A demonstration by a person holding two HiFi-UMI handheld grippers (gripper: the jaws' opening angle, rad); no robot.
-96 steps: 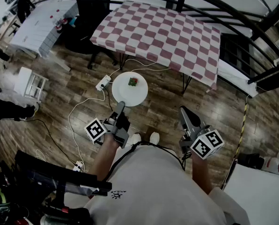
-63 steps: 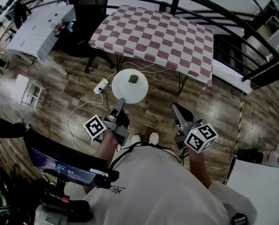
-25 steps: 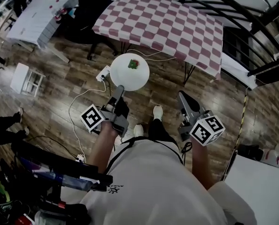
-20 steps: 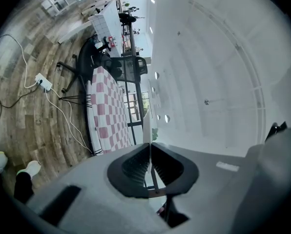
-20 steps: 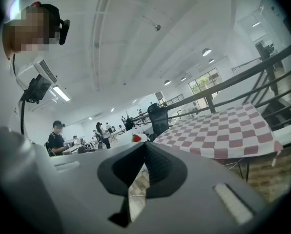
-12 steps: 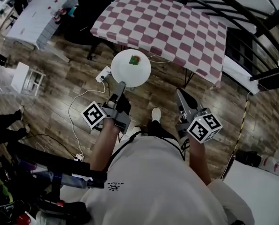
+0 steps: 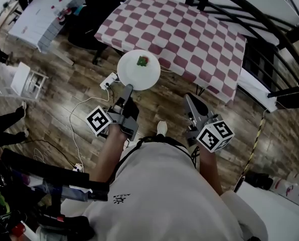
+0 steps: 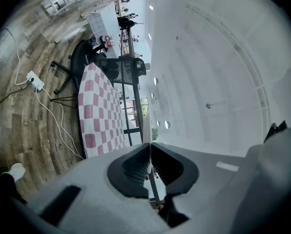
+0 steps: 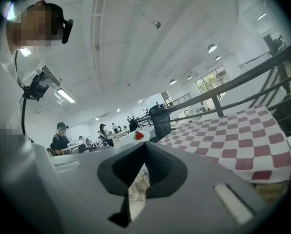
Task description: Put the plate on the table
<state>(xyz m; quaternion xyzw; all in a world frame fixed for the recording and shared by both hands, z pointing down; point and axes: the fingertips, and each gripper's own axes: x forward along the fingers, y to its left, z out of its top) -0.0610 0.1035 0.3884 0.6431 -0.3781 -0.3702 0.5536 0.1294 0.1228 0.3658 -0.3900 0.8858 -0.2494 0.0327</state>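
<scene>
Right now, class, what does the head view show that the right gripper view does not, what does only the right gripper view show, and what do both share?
Only the head view: the left gripper clamped on the rim of the white plate, the power strip, and the wearer's shoe. Only the right gripper view: ceiling lights and a seated person in a cap. Both: the checked table, the plate carrying a red-and-green item, and the right gripper, shut and empty.

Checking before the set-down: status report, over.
Left gripper shut on white plate rim; right gripper shut, empty. Plate level at checkered table near edge, not yet down. Nothing seen blocking.
</scene>
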